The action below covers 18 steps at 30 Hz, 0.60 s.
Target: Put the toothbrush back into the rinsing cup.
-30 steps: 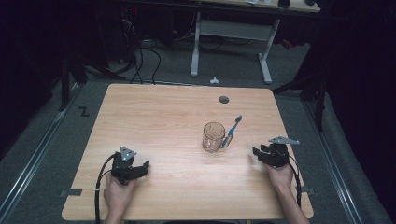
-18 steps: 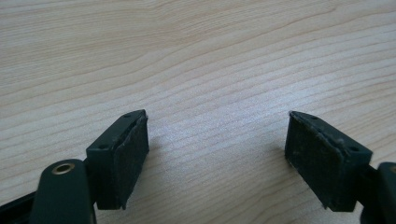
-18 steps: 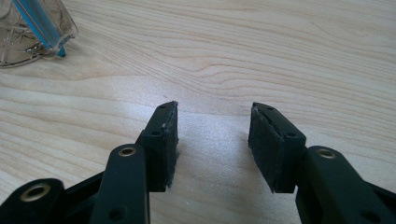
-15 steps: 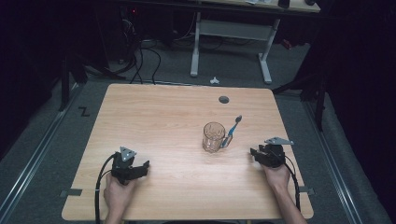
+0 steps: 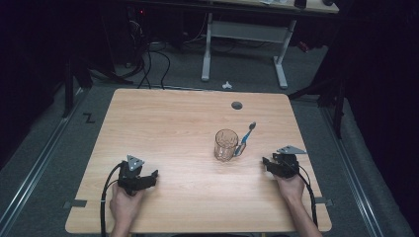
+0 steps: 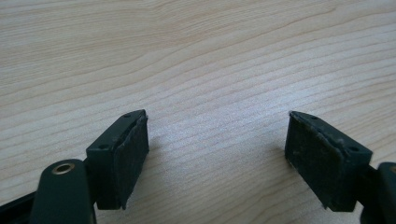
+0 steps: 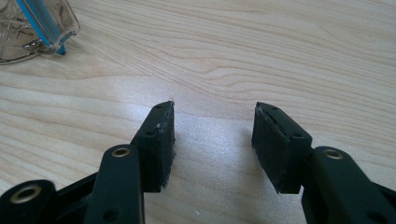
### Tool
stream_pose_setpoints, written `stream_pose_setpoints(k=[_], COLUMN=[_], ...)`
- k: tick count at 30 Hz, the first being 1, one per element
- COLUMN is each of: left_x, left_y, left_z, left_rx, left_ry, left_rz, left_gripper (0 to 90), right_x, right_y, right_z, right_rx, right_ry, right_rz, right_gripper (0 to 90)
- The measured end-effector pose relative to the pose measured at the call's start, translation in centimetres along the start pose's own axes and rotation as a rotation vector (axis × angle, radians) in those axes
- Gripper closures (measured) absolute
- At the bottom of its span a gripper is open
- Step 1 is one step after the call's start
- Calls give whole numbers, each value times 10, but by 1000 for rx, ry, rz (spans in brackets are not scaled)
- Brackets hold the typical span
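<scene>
- Nearest you, at the lower left of the high view, your left gripper (image 5: 154,174) rests on the wooden table (image 5: 163,118); its jaws stand spread wide with bare wood between them, and its cable (image 5: 104,192) loops back beside your wrist.
- At the lower right, your right gripper (image 5: 266,162) points left toward the cup; its jaws have just been opening and now stand apart, with nothing between them.
- Just past it, right of centre, the clear glass cup (image 5: 226,144) stands upright, well apart from both grippers.
- A blue toothbrush (image 5: 245,138) leans in the cup, head up and to the right.
- No writing is readable on either.
- Farther, near the top edge of the table, sits a dark round grommet (image 5: 237,105).
- Beyond, on the floor, stand a white desk frame (image 5: 244,32) and a small white object (image 5: 227,85).
</scene>
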<state>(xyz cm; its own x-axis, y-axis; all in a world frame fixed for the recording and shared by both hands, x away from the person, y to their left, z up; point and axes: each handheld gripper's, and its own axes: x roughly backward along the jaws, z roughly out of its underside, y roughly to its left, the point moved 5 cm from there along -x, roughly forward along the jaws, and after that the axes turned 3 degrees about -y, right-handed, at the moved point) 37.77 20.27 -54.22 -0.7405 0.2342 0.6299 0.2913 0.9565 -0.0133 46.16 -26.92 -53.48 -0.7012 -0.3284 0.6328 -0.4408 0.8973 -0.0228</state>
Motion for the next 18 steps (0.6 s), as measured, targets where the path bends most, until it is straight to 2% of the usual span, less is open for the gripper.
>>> stream_pose_setpoints(k=[9, 18], left_x=[0, 0], left_y=[0, 0], left_z=[0, 0], left_rx=[1, 2], left_ry=[0, 0], left_rz=[1, 1], left_gripper=[223, 223], right_x=[0, 0], right_y=[3, 4], right_z=[0, 1], right_rx=[-1, -9], right_ry=[6, 8], right_rz=[5, 10], right_gripper=[421, 393])
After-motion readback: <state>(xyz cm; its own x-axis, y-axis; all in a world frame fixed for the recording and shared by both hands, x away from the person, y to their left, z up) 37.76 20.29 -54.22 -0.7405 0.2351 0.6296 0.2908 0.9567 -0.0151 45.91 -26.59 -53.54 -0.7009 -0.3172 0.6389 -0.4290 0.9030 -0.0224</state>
